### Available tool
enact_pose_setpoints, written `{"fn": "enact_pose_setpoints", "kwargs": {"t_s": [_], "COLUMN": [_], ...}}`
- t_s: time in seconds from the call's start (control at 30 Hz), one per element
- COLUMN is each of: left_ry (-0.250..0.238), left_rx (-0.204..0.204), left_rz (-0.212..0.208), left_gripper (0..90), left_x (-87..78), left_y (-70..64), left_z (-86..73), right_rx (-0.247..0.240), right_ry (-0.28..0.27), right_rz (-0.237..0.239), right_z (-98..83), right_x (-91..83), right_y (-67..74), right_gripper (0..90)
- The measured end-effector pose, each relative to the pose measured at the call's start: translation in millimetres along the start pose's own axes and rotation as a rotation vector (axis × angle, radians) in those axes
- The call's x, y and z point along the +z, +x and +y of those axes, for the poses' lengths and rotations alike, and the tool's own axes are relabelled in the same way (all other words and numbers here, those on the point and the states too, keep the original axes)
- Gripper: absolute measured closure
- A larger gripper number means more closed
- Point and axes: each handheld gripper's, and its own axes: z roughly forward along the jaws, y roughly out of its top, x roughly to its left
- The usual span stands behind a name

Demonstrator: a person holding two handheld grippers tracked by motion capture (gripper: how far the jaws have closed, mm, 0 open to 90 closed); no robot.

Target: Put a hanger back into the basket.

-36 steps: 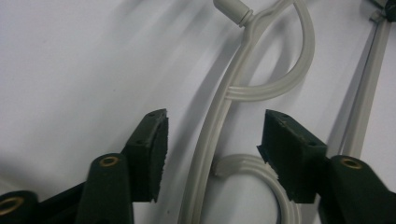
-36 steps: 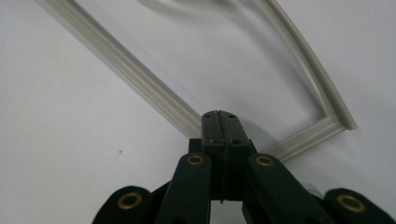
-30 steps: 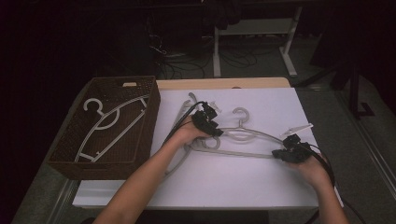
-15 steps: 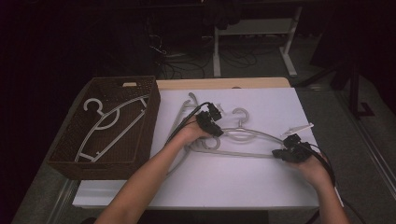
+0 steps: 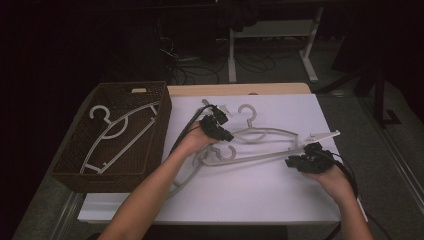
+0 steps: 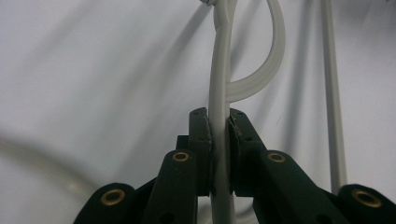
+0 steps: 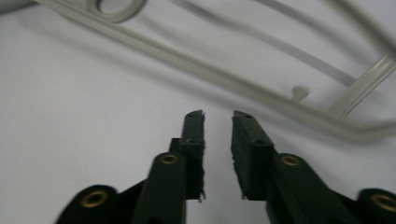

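Note:
Several white plastic hangers [image 5: 265, 133] lie overlapping on the white table cover. My left gripper [image 5: 226, 135] sits over their left ends. In the left gripper view its jaws [image 6: 218, 114] have just been closing and now pinch a white hanger bar [image 6: 223, 70], which runs straight up between the pads. My right gripper [image 5: 292, 162] rests at the right ends of the hangers. Its jaws [image 7: 218, 115] have just been opening and stand slightly apart with nothing between them. A hanger arm [image 7: 243, 91] crosses just beyond the tips.
A brown wicker basket [image 5: 162, 117] stands at the left edge of the table with one white hanger [image 5: 117, 131] lying inside it. The white cover [image 5: 260, 195] is bare in front of the hands. The floor beyond holds dark desk legs and cables.
The left hand has risen slightly with the hanger in its gripper, and the hanger's hook has shifted a little towards the far side. The right hand has stayed put.

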Motion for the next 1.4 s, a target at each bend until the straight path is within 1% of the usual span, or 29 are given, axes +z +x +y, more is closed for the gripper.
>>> {"fn": "enact_pose_setpoints", "kwargs": {"t_s": [0.07, 0.13, 0.2, 0.27, 0.3, 0.4, 0.43, 0.47, 0.5, 0.53, 0.63, 0.73, 0.8, 0.83, 0.87, 0.93, 0.97, 1.0, 1.03, 1.07, 1.1, 1.27, 1.33, 1.37, 1.4], "left_ry": [-0.026, -0.050, -0.066, -0.076, -0.081, -0.120, -0.120, -0.149, -0.149, -0.157, -0.180, -0.200, -0.213, -0.213, -0.224, -0.238, -0.238, -0.249, -0.249, -0.254, -0.263, -0.280, -0.280, -0.284, -0.286], "left_rx": [-0.028, -0.049, -0.062, -0.073, -0.080, -0.100, -0.100, -0.123, -0.123, -0.134, -0.151, -0.162, -0.175, -0.175, -0.186, -0.200, -0.200, -0.216, -0.216, -0.227, -0.251, -0.290, -0.290, -0.320, -0.326], "left_rz": [0.008, 0.014, 0.033, 0.050, 0.059, 0.075, 0.075, 0.076, 0.076, 0.090, 0.124, 0.150, 0.171, 0.171, 0.193, 0.214, 0.214, 0.237, 0.237, 0.247, 0.272, 0.334, 0.334, 0.368, 0.375], "left_gripper": [81.6, 81.6, 81.6, 81.6, 81.6, 81.6, 81.6, 81.6, 81.6, 81.6, 81.6, 81.6, 81.6, 81.6, 81.6, 81.5, 81.5, 81.6, 81.5, 81.5, 81.5, 81.5, 81.5, 81.5, 81.5], "left_x": [-14.7, -29.7, -45.5, -61.5, -70.3, -97.4, -97.4, -114.7, -114.7, -131.7, -157.2, -180.7, -194.9, -194.9, -208.7, -222.0, -222.0, -235.0, -235.0, -241.6, -253.7, -278.5, -278.5, -288.5, -289.9], "left_y": [0.3, 0.8, 1.3, 2.5, 3.2, 6.2, 6.2, 10.1, 10.1, 14.4, 19.9, 25.5, 29.7, 29.7, 34.5, 40.0, 40.0, 46.3, 46.3, 50.0, 56.6, 71.8, 71.8, 80.6, 82.2], "left_z": [1.4, 2.8, 3.9, 3.8, 3.5, -1.1, -1.1, -5.8, -5.8, -10.6, -18.6, -29.0, -38.1, -38.1, -49.1, -62.2, -62.2, -76.7, -76.7, -84.2, -99.0, -135.3, -135.3, -155.3, -159.0], "right_rx": [0.003, 0.006, 0.006, 0.003, 0.004, 0.001, 0.001, 0.002, 0.002, 0.000, 0.001, 0.003, -0.006, -0.006, -0.012, -0.017, -0.017, -0.016, -0.016, -0.016, -0.017, -0.021, -0.021, -0.018, -0.018], "right_ry": [-0.019, -0.030, -0.043, -0.049, -0.052, -0.063, -0.063, -0.069, -0.069, -0.075, -0.086, -0.096, -0.094, -0.094, -0.087, -0.082, -0.082, -0.080, -0.080, -0.080, -0.079, -0.069, -0.067, -0.064, -0.063], "right_rz": [0.024, 0.027, 0.022, 0.019, 0.016, 0.000, 0.000, -0.010, -0.010, -0.023, -0.032, -0.048, -0.053, -0.053, -0.054, -0.060, -0.060, -0.059, -0.060, -0.060, -0.059, -0.063, -0.065, -0.063, -0.064], "right_z": [0.7, 1.6, 2.7, 3.6, 3.9, 4.6, 4.6, 5.0, 5.0, 5.5, 6.2, 7.3, 7.9, 7.9, 8.1, 8.2, 8.2, 8.2, 8.2, 8.2, 8.0, 7.7, 7.7, 7.8, 7.8], "right_x": [-2.1, -3.8, -4.3, -4.3, -4.0, -3.0, -3.0, -2.5, -2.5, -2.1, -1.1, 0.3, 1.7, 1.7, 3.3, 4.7, 4.7, 5.1, 5.2, 5.2, 5.7, 8.2, 8.8, 9.7, 10.2], "right_y": [2.3, 4.8, 6.1, 6.4, 6.8, 8.0, 8.0, 8.7, 8.7, 9.2, 9.1, 10.6, 11.4, 11.4, 12.4, 12.9, 12.9, 13.2, 13.2, 13.2, 13.0, 12.7, 12.8, 13.0, 13.1], "right_gripper": [63.7, 59.2, 53.1, 49.4, 45.5, 37.2, 37.2, 31.3, 31.3, 24.3, 15.0, 9.6, 5.5, 5.5, 3.0, 2.2, 2.2, 2.2, 2.2, 2.2, 2.2, 2.2, 2.2, 2.2, 2.2]}}
